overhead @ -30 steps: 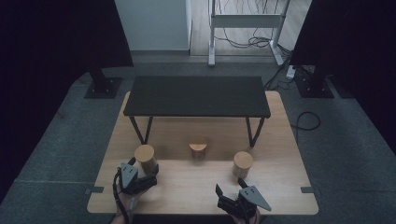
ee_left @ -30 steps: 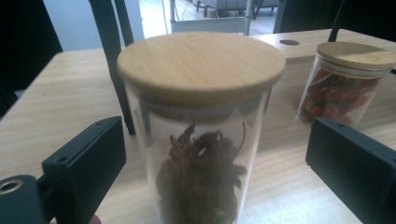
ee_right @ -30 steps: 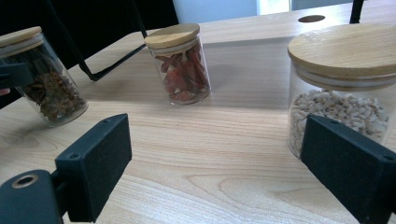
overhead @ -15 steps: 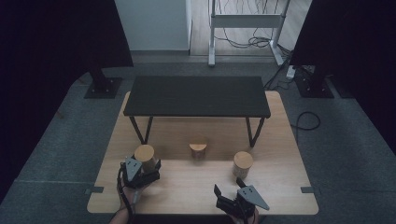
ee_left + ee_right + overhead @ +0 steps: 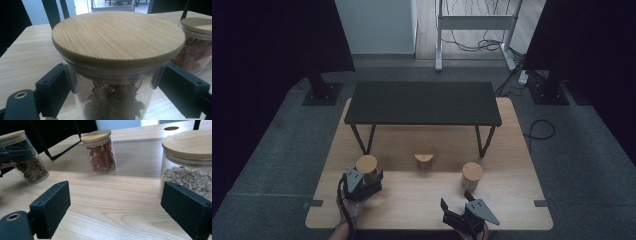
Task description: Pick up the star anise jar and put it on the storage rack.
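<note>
Looking down from the high view, I saw my left gripper (image 5: 371, 178) at the near-left part of the pale wooden table (image 5: 512, 150), wrapped around the clear glass jar of dark star-shaped spice with a round bamboo lid (image 5: 366, 168). In the left gripper view, its jaws had just been closing and both black pads sat against the glass just under the lid (image 5: 117, 37), gripping the jar. The jar stood near the table's left edge, with bare wood toward the near edge. My right gripper (image 5: 457, 212) hung at the near edge, jaws apart with nothing between them. A jar of white grains (image 5: 187, 167) stood just ahead of it to the right. A jar of red dried pieces (image 5: 101, 151) stood in the middle, in front of the low black shelf on thin legs (image 5: 424, 102), well apart from both neighbours.
</note>
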`<state>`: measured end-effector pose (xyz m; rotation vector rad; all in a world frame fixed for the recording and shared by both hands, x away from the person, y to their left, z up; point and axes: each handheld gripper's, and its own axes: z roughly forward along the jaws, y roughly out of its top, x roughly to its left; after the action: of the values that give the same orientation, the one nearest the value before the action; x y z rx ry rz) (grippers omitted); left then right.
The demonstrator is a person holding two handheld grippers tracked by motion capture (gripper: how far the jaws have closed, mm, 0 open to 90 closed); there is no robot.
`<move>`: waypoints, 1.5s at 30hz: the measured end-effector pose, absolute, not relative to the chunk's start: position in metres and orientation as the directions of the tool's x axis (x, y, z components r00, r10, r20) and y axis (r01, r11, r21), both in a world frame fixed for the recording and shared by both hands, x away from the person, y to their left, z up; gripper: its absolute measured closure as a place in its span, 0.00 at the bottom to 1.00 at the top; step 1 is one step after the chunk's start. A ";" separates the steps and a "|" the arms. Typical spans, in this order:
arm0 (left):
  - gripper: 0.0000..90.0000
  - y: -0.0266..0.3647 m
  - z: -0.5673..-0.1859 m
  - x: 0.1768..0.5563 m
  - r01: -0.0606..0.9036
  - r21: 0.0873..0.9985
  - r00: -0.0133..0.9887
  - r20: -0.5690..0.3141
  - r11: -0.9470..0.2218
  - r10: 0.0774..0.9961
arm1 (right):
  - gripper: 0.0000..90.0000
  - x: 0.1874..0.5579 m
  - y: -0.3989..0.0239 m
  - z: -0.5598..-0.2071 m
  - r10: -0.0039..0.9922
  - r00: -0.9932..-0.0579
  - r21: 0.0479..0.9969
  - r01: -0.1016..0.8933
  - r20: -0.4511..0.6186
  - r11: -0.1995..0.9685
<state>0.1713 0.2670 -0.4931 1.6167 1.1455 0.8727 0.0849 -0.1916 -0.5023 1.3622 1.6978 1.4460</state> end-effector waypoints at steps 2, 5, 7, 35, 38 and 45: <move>0.16 0.267 -0.494 0.172 0.283 0.951 0.309 0.032 -0.124 0.950 | 0.09 0.085 -0.192 -0.502 0.910 -0.357 0.933 0.352 0.210 -0.077; 0.19 0.267 -0.495 0.172 0.283 0.951 0.309 0.032 -0.124 0.951 | 0.09 0.085 -0.192 -0.502 0.909 -0.358 0.932 0.353 0.213 -0.079; 0.23 0.267 -0.495 0.171 0.283 0.951 0.306 0.031 -0.122 0.951 | 0.08 0.085 -0.192 -0.503 0.906 -0.364 0.932 0.354 0.218 -0.082; 0.29 0.270 -0.498 0.170 0.271 0.956 0.304 0.024 -0.111 0.952 | 0.10 0.082 -0.197 -0.514 0.893 -0.375 0.948 0.282 0.249 -0.145; 0.29 0.270 -0.499 0.170 0.270 0.957 0.304 0.025 -0.111 0.952 | 0.12 0.084 -0.199 -0.514 0.887 -0.389 0.946 0.297 0.247 -0.134; 0.30 0.270 -0.500 0.170 0.265 0.958 0.307 0.025 -0.111 0.951 | 0.11 0.085 -0.196 -0.512 0.902 -0.373 0.947 0.305 0.219 -0.104</move>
<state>0.1702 0.2704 -0.4997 1.5943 1.1377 0.8787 0.0850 -0.1958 -0.5124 1.3260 1.6552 1.5025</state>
